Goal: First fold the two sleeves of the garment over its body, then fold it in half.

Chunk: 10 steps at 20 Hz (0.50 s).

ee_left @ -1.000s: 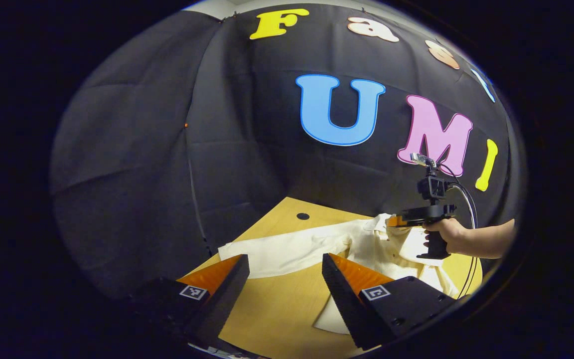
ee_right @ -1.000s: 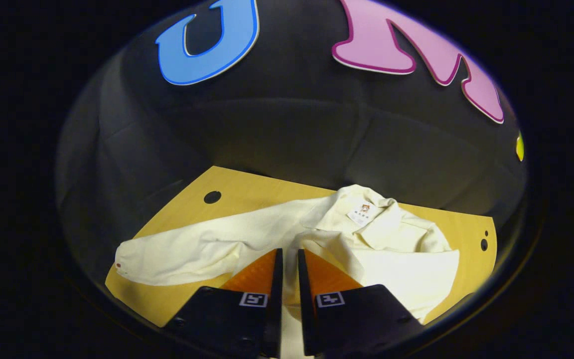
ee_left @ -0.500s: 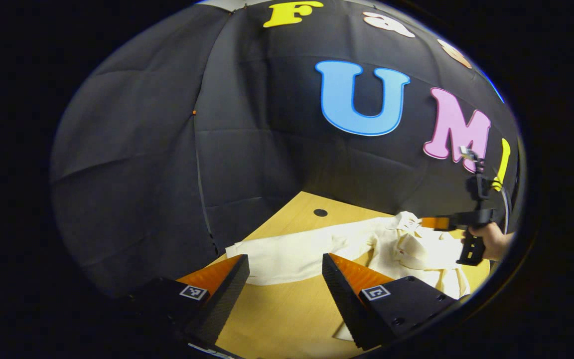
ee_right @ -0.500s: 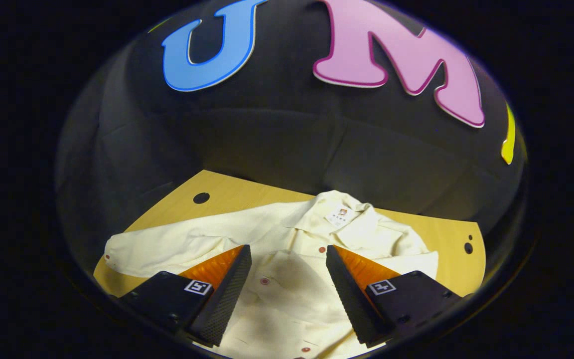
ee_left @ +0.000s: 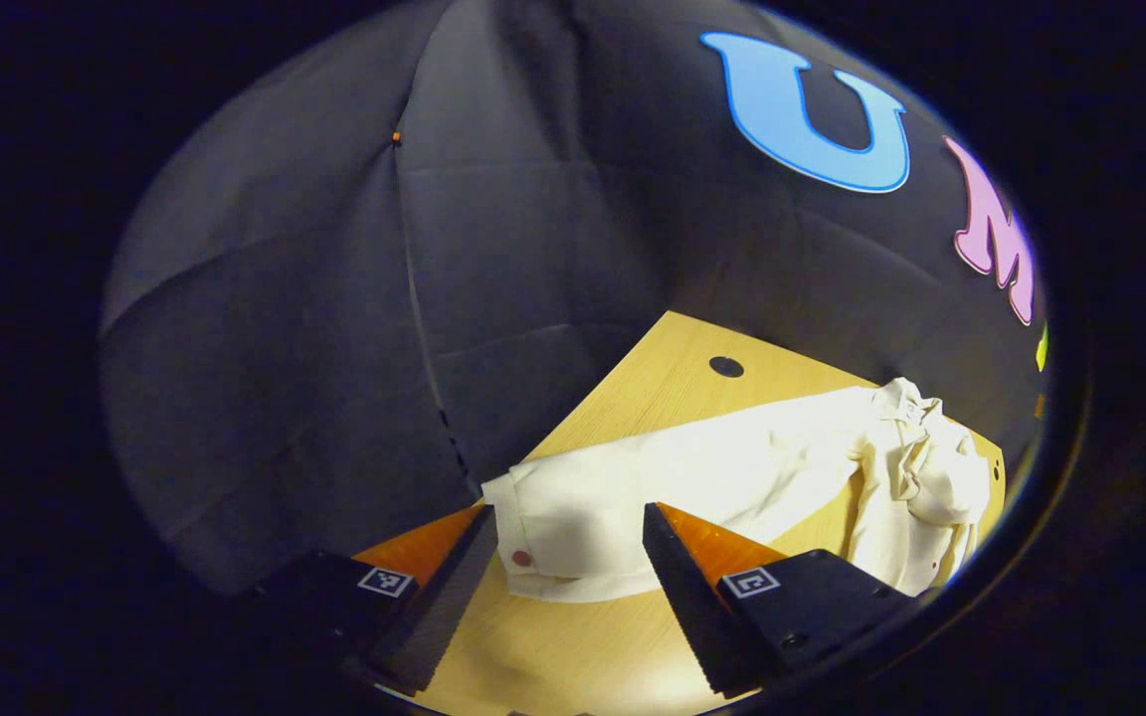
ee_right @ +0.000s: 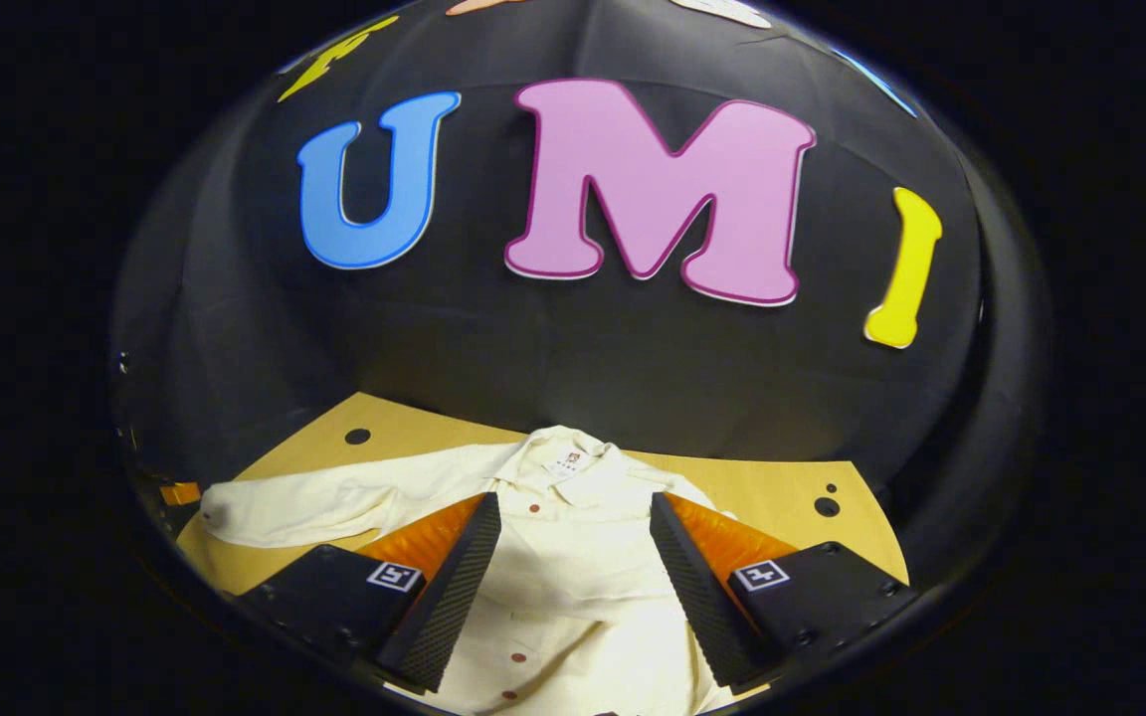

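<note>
A cream shirt (ee_right: 573, 587) lies on a yellow wood table (ee_right: 762, 492). In the right gripper view the shirt's body runs from 12 o'clock down to 6 o'clock. Its collar (ee_right: 573, 462) is at the far end, close to the black cloth wall. Small red buttons run down the front of the shirt. One long sleeve (ee_right: 334, 497) sticks straight out toward 9 o'clock and lies flat on the table. Its cuff is near the table's edge on that side. The sleeve is not folded over the body.

The right gripper (ee_right: 573, 537) is above the shirt's chest. Its two fingers are wide apart and hold nothing. Bare table shows past the shirt toward 3 o'clock, with two small dark holes near that edge. Another dark hole (ee_right: 357, 436) sits at 10 o'clock, beyond the sleeve.

In the left gripper view the sleeve (ee_left: 692, 477) runs long, from the cuff (ee_left: 543, 542) near 6 o'clock up toward 2 o'clock, where the body of the shirt (ee_left: 921, 477) looks bunched. The left gripper (ee_left: 563, 542) is right at the cuff. Its fingers are wide open, one on each side of the cuff end, and I cannot tell if they touch it. A red button shows on the cuff. The table's edge and the dark wall are close, at 9 o'clock. There is bare wood below the cuff at 6 o'clock and more bare wood beyond the sleeve at 1 o'clock.
</note>
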{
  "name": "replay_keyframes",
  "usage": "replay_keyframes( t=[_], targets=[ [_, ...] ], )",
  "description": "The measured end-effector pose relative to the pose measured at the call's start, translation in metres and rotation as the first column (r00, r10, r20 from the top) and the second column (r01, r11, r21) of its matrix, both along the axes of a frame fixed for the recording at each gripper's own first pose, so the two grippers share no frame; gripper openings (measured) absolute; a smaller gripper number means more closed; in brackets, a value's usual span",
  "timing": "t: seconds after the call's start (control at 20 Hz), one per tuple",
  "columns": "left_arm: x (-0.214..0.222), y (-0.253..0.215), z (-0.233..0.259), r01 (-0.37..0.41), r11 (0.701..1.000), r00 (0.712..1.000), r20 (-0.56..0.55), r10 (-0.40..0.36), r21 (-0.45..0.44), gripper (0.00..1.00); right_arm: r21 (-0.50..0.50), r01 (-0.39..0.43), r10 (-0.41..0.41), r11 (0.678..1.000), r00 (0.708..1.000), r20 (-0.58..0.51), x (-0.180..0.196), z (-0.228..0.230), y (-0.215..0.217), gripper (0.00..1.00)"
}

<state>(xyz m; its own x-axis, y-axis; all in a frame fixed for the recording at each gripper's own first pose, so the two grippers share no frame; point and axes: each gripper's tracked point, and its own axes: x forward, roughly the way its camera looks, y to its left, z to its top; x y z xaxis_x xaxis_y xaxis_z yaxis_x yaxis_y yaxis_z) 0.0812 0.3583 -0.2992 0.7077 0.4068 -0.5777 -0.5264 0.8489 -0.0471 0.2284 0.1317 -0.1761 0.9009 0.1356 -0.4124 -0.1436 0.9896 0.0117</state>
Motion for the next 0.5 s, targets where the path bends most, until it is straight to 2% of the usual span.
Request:
replay_keyframes(
  t=[0.2, 0.35, 0.5],
  targets=[
    [0.014, 0.01, -0.034, 0.009, 0.996, 0.999, -0.036, -0.013, -0.092, 0.96, -0.048, 0.123, -0.122, 0.991, 0.992, 0.026, -0.04, 0.008, -0.064, 0.97],
    [0.014, 0.017, -0.055, 0.036, 0.995, 0.994, -0.102, -0.045, -0.089, 0.97, -0.055, 0.18, -0.181, 0.982, 0.984, 0.0, -0.075, 0.004, -0.099, 0.96],
    [0.014, 0.018, -0.065, 0.04, 0.994, 0.987, -0.149, -0.056, -0.105, 0.96, -0.115, 0.219, -0.22, 0.969, 0.975, -0.001, -0.101, -0.001, -0.13, 0.96]
  ],
)
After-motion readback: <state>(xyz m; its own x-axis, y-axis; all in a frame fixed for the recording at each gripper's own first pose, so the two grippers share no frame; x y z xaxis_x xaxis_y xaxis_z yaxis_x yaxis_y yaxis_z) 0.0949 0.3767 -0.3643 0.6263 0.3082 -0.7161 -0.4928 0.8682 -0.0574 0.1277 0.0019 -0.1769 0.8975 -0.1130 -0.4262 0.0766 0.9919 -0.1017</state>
